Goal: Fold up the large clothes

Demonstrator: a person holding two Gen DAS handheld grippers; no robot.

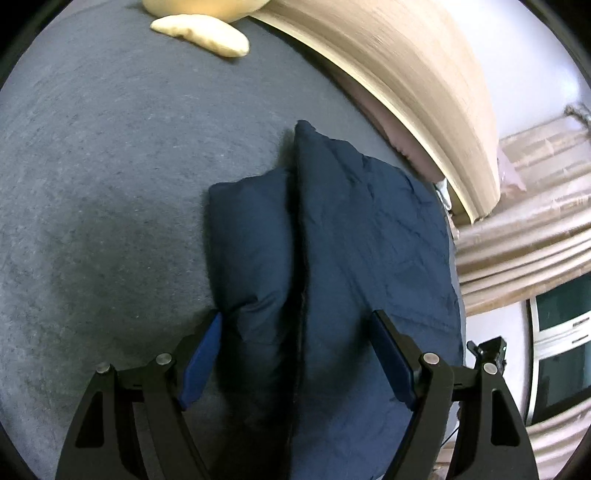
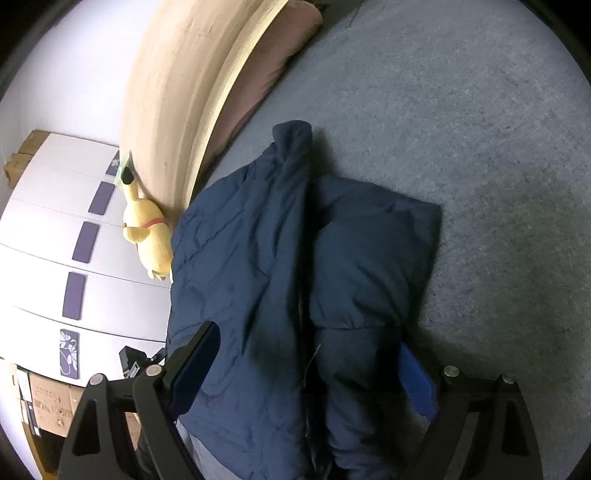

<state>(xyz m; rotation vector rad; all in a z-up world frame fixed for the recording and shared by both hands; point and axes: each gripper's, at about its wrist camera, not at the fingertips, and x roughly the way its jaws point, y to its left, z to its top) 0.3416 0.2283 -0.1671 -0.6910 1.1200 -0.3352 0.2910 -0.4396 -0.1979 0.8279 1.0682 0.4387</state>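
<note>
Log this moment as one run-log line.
stage: folding | jacket: partly folded on bed | left claw: open, straddling jacket | right claw: open, straddling jacket

We see a bed covered with a grey-blue, slightly fuzzy sheet [image 1: 110,166], backed by a light wooden headboard [image 2: 177,92]. Directly on the sheet lies a dark navy padded jacket [image 1: 351,240], folded lengthwise with one puffy sleeve laid over its body. A dusky brown pillow [image 2: 273,62] leans against the headboard. A yellow plush toy [image 2: 149,240] rests at the bed's edge beside the jacket, its pale limb [image 1: 203,33] stretched flat on the sheet.
</note>
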